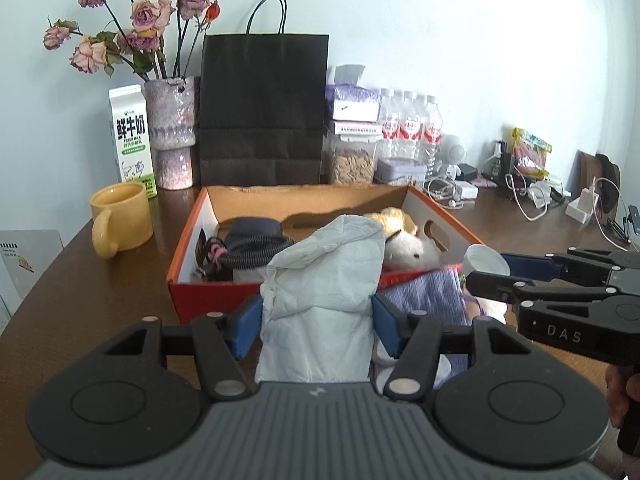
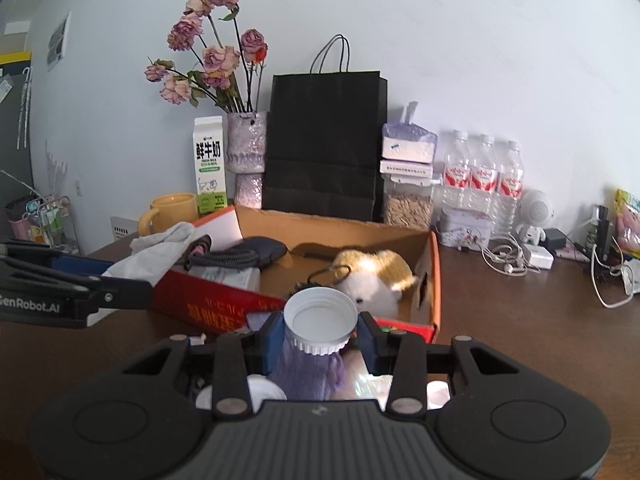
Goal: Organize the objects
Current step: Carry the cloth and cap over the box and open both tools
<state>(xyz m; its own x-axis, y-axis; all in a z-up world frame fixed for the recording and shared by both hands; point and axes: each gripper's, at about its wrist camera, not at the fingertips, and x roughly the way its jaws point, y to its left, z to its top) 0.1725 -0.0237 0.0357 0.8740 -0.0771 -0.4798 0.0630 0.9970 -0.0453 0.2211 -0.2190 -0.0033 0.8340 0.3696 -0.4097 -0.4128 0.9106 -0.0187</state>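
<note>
Scene: a person is working two handheld grippers over a dark brown wooden surface (image 1: 120, 288), in front of an open orange-and-white cardboard box (image 1: 192, 232).
Left gripper (image 1: 316, 326): pinching a crumpled white paper-like bag (image 1: 324, 280) between its blue pads, near the box's front wall.
Right gripper (image 2: 320, 346): pinching the neck of a clear plastic jar with a white ribbed screw rim (image 2: 320, 320), held before the box's near corner.
Inside the box: a cream-and-tan plush toy (image 2: 372, 276), a dark pouch (image 1: 252, 228).
Risk: the limp bag is likely to sag and snag the box wall; the open jar, tilting, may slip out.
</note>
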